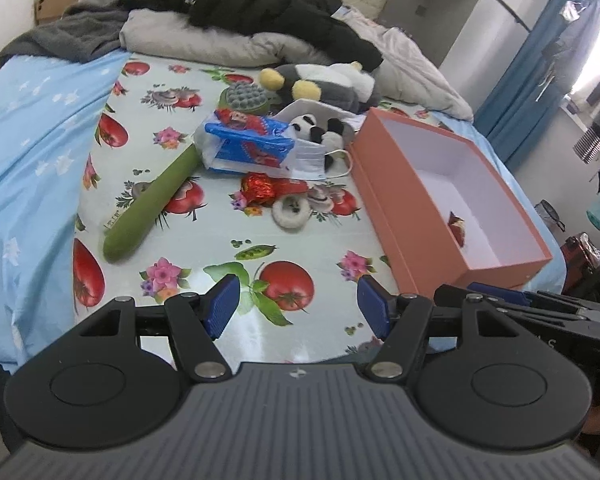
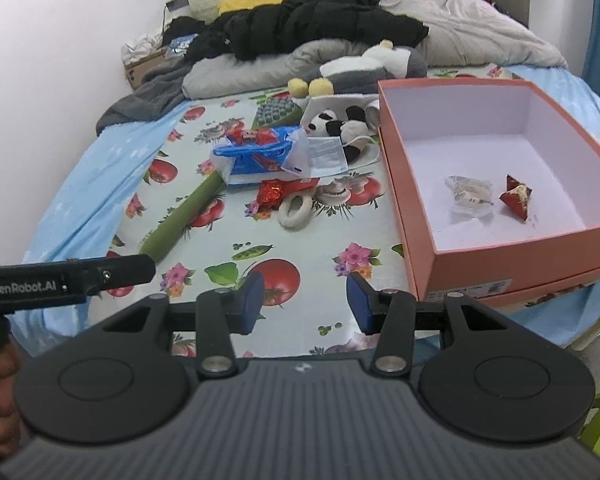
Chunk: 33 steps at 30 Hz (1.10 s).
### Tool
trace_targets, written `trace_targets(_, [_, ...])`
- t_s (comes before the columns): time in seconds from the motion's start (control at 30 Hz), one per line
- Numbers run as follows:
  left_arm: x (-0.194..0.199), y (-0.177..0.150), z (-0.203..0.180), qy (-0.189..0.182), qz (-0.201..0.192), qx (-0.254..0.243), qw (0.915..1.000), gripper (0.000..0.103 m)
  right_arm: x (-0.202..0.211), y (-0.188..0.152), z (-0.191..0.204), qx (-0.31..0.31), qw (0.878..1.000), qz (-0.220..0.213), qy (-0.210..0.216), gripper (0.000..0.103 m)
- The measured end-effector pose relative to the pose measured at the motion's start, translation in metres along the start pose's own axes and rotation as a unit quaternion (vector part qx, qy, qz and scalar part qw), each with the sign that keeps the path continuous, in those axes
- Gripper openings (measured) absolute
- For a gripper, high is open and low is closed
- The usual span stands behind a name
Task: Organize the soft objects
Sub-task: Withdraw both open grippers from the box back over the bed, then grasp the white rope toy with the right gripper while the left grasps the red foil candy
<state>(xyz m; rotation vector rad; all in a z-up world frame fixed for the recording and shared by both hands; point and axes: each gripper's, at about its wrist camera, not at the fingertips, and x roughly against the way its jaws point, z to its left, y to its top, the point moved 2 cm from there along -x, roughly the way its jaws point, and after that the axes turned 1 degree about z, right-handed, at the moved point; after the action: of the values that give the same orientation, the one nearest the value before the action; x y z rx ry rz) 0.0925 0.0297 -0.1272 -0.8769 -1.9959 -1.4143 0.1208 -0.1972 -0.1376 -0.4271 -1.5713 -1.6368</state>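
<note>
Both tongs spread wide w/ nothing held: left tongs (image 1: 296, 308) and right tongs (image 2: 304, 300) hovering over the fruit-print plastic cloth (image 1: 220, 240) on the bed. Open salmon-pink cardboard box (image 2: 496, 268) to the right, w/ a red foil-wrapped packet (image 2: 517, 197) and a clear plastic packet (image 2: 471, 194) inside. Left of box, a heap: small panda plush (image 2: 336, 126), pale blue face mask (image 2: 328, 157), white fluffy scrunchie (image 2: 296, 210), red foil candy (image 2: 271, 193), long green massage stick (image 1: 152, 204).

Panda plush (image 2: 340, 126) lies beside the open orange box (image 2: 420, 216).
</note>
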Motion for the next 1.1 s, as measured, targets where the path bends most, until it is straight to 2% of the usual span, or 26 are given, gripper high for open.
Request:
trace_targets(0.3, [-0.067, 0.046, 0.022, 0.015, 0.016, 0.013, 0.9997, 0.07, -0.059, 0.022, -0.004, -0.002, 0.999, 0.036, 0.005, 0.049])
trace_targets(0.6, [-0.152, 0.086, 0.046, 0.022, 0.047, 0.037, 0.998, 0.07, -0.142, 0.05, -0.01, 0.008, 0.996, 0.083, 0.017, 0.049])
trace_targets(0.9, [-0.229, 0.109, 0.061, 0.015, 0.079, 0.025, 0.9964, 0.07, -0.222, 0.073, -0.016, 0.009, 0.994, 0.107, 0.03, 0.048])
trace_targets(1.1, [-0.263, 0.116, 0.064, 0.006, 0.091, 0.04, 0.995, 0.07, -0.253, 0.081, -0.018, 0.007, 0.992, 0.12, 0.046, 0.039])
